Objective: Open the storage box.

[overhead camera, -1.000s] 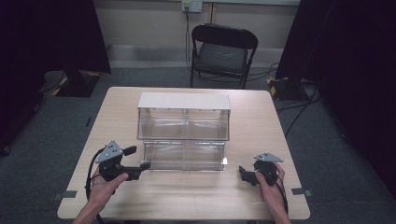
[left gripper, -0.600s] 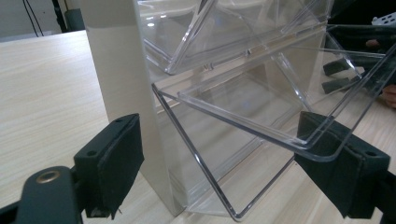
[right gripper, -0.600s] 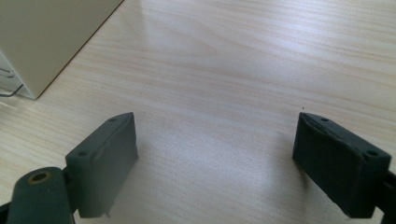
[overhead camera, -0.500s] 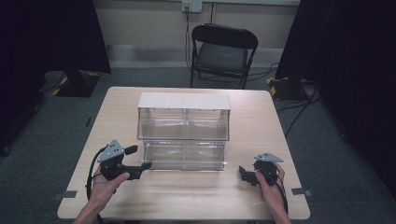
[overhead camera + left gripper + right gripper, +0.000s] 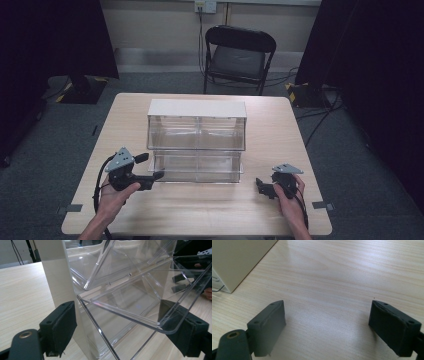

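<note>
Table: a light wooden table (image 5: 200, 210) carried a clear plastic bin unit (image 5: 197, 137) with a cream-coloured frame, set near the middle and slightly toward the far side.

Bin unit: two tiers of clear tilt-out bins, the upper tier set back and the lower tier (image 5: 197, 167) nearer the person. In the left gripper view the cream side panel (image 5: 56, 272) stood upright at the left, with clear walls slanting off to the right.

Left gripper: the left gripper (image 5: 159, 175) sat at the near left corner of the bin unit, held in the person's left hand (image 5: 114, 196). Its tips pointed right, toward the lower tier.

Left gripper, jaws: apart. In its own view the left gripper (image 5: 120, 332) straddled the clear lip of a lower bin (image 5: 140, 322). The rim ran between the pads. The right-hand pad seemed to meet the rim's corner, though I could not tell if it pressed. The left-hand pad stood clear of the plastic. Nothing was clamped.

Right gripper: the right gripper (image 5: 261, 186) lay near the right near edge of the table, in the person's right hand (image 5: 290, 200), well apart from the bin unit.

Right gripper, jaws: wide apart over bare tabletop in its own view (image 5: 327, 327), nothing between the pads. A cream corner of the unit (image 5: 239, 260) showed at far left.

Room: a black folding chair (image 5: 239, 55) stood beyond the far edge of the table.
</note>
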`<state>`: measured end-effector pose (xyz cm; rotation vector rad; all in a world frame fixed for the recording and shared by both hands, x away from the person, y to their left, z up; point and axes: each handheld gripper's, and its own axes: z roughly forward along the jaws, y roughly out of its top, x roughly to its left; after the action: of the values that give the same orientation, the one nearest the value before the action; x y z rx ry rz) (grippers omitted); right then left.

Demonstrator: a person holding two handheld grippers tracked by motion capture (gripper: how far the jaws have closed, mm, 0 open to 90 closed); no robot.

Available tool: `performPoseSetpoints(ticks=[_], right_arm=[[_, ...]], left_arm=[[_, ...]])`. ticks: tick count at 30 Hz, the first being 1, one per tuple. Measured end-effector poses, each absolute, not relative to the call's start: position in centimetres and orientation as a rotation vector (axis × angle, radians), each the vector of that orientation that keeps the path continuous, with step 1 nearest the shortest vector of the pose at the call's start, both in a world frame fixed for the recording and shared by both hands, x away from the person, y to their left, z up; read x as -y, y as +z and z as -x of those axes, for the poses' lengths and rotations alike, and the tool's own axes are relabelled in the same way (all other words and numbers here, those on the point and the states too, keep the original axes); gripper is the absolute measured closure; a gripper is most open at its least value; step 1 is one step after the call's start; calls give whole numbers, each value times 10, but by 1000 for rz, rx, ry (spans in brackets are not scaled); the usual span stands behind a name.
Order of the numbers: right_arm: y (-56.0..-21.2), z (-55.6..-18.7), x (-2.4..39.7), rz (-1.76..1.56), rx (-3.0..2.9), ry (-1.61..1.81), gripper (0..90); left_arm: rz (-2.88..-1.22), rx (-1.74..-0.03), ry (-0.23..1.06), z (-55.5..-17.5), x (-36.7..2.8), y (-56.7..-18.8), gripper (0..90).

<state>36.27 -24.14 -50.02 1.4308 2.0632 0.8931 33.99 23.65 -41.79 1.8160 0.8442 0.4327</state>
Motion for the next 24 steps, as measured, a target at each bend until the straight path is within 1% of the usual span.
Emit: performPoseSetpoints(ticks=[24], right_arm=[[-500,-363,241,-1432,-2063,893,131]], left_arm=[[-1800,-843,426,-343,-233,-415,151]])
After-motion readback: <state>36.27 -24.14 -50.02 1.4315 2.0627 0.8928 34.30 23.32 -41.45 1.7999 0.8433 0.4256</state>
